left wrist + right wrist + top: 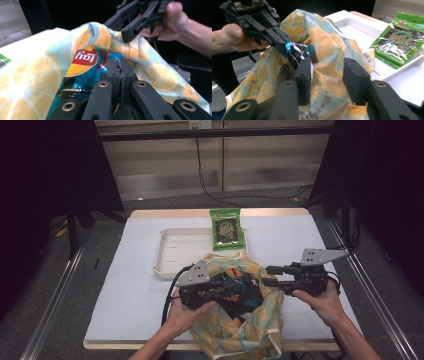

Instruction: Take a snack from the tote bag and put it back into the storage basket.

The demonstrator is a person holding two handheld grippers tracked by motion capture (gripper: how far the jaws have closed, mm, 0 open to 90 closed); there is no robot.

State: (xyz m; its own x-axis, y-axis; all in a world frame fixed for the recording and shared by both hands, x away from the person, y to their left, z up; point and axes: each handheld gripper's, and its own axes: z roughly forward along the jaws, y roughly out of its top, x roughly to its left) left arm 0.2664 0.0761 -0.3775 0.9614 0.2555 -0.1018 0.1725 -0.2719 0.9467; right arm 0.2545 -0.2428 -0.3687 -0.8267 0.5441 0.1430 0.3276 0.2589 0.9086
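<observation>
Chip bag gripped at the tote's mouth.
Left gripper (pixel 283 47) is clamped on the chip bag (pixel 83 67), half inside the tote (pixel 250 330); right gripper (pixel 328 75) gapes, jaws straddling the tote's rim, unpinched.

Lemon-print fabric bag (pixel 240 320) sits at desk (pixel 135 285) front edge; blue foil chip packet (pixel 240 292) inside it. White plastic tray (pixel 175 252) behind bag; green seaweed packet (pixel 226 228) on tray's right rim.

Your right gripper (pixel 327 82) stands open over the lemon-print bag (pixel 329 57); your left gripper (pixel 283 47) pinches the chip bag (pixel 298 53).
</observation>
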